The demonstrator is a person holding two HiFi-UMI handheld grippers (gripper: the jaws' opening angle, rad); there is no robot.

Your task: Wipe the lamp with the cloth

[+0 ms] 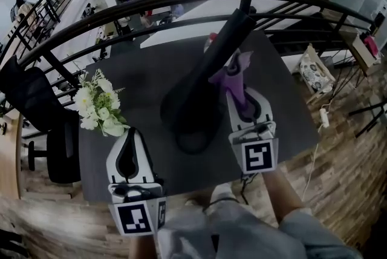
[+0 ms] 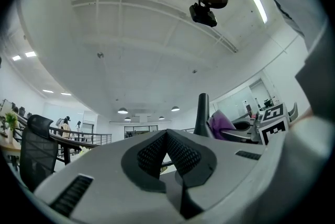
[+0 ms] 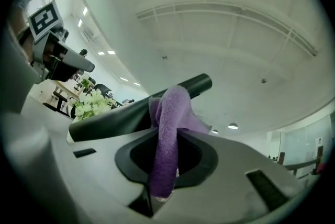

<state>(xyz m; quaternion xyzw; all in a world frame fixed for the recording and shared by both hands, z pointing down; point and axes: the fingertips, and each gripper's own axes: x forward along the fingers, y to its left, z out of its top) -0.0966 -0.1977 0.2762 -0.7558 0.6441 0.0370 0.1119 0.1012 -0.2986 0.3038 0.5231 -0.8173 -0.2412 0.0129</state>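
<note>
The right gripper [image 1: 237,91] reaches forward over the dark table [image 1: 139,73], angled up, its jaws clenched on a purple cloth [image 3: 168,139]. The cloth drapes over the slanted black arm of the lamp [image 1: 208,73], which stands near the middle of the table. The left gripper [image 1: 129,134] hangs back by the table's near edge, tilted up toward the ceiling, jaws pressed together with nothing between them. White flowers [image 1: 97,103] sit just beside it. Each gripper's cube bears a black-and-white square marker.
</note>
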